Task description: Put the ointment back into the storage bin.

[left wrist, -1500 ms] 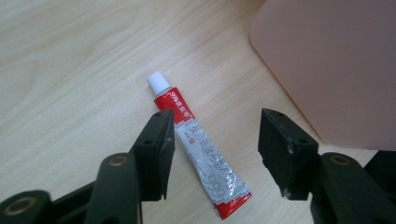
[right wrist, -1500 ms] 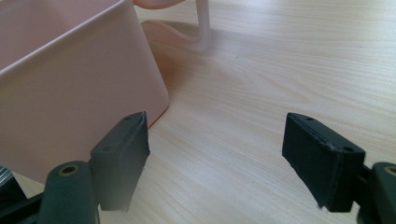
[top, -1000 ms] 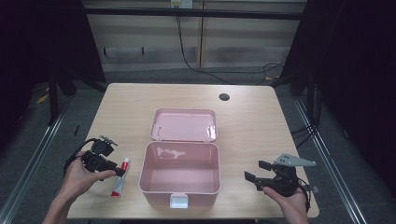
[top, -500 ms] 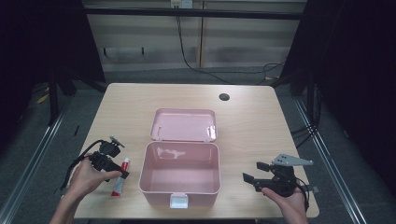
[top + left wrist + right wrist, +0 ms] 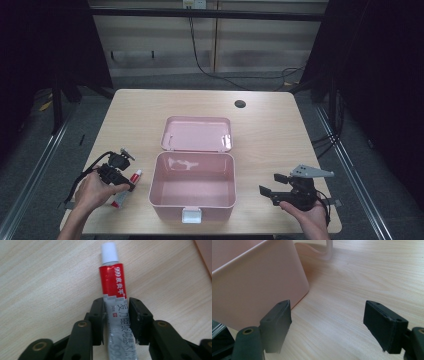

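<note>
A red and silver tube with a white cap [image 5: 112, 280] lies flat on the wooden table, left of the open pink box [image 5: 170, 210]. In the high view the tube [image 5: 134, 176] pokes out past my left gripper [image 5: 120, 181], cap pointing away. My left gripper [image 5: 116, 315] has its jaws pressed against both sides of the tube's silver lower half. My right gripper [image 5: 270, 184] hovers low over the table to the right of the box, jaws wide apart and empty. In the right gripper view, that gripper [image 5: 328, 322] faces the box's pink side wall [image 5: 249, 285].
The box's lid [image 5: 197, 134] lies folded back behind it, and a white latch [image 5: 191, 215] hangs at its front. A dark round hole [image 5: 240, 104] marks the table's far right. Bare tabletop [image 5: 280, 140] spreads behind and to the right of the box.
My left hand has shifted toward the tube, bringing the left gripper down over it, and its jaws now sit on the tube. The right gripper has stayed in place.
</note>
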`<state>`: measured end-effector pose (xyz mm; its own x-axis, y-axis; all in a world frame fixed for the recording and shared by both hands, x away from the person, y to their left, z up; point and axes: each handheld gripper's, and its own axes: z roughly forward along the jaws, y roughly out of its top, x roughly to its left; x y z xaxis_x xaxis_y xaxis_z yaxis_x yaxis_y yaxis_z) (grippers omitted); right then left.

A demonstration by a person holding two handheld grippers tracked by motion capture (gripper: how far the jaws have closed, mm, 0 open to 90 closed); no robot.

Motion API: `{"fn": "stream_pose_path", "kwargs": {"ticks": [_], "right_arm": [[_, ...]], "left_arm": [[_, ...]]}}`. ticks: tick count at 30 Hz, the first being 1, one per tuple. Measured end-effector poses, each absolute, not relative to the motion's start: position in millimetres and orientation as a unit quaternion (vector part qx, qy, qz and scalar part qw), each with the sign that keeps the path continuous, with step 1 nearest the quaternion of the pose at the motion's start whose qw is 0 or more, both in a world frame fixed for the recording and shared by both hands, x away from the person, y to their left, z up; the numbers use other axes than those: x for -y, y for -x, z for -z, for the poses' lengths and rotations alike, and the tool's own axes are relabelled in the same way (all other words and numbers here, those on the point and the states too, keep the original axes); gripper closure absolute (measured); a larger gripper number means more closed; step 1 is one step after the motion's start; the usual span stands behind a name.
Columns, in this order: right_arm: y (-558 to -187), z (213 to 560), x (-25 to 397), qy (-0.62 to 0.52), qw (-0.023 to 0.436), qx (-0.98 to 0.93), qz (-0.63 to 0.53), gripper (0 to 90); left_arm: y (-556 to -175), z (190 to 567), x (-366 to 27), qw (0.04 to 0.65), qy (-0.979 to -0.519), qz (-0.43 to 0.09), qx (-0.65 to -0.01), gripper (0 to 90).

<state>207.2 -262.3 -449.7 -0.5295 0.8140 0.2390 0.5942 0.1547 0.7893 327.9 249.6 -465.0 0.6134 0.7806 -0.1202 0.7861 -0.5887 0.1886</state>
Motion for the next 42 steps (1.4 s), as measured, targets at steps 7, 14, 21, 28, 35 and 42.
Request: {"fn": "stream_pose_path", "kwargs": {"ticks": [7, 14, 21, 28, 35, 42], "right_arm": [[-207.5, 450.7, 261.4, -0.471, 0.116, -0.754, -0.443, 22.1], [-207.8, 450.9, 261.7, -0.473, 0.118, -0.752, -0.443, 22.0], [-208.0, 450.8, 261.8, -0.473, 0.115, -0.752, -0.444, 22.2], [-208.3, 451.4, 261.6, -0.470, 0.113, -0.754, -0.444, 22.3], [-208.2, 451.3, 261.7, -0.471, 0.113, -0.754, -0.444, 22.3], [-208.2, 451.3, 261.7, -0.471, 0.113, -0.754, -0.444, 22.3]], "left_arm": [[-328.4, 464.5, -249.5, 0.107, -0.898, 0.009, -0.428, 70.7], [-330.9, 464.3, -249.5, 0.103, -0.904, 0.018, -0.415, 71.1], [-330.0, 460.9, -253.5, 0.124, -0.895, 0.043, -0.427, 71.1], [-325.2, 456.1, -256.6, 0.129, -0.902, 0.052, -0.409, 71.0], [-321.3, 445.5, -258.8, 0.144, -0.904, 0.053, -0.400, 71.1], [-316.7, 435.8, -263.3, 0.161, -0.906, 0.067, -0.387, 71.1]]}}
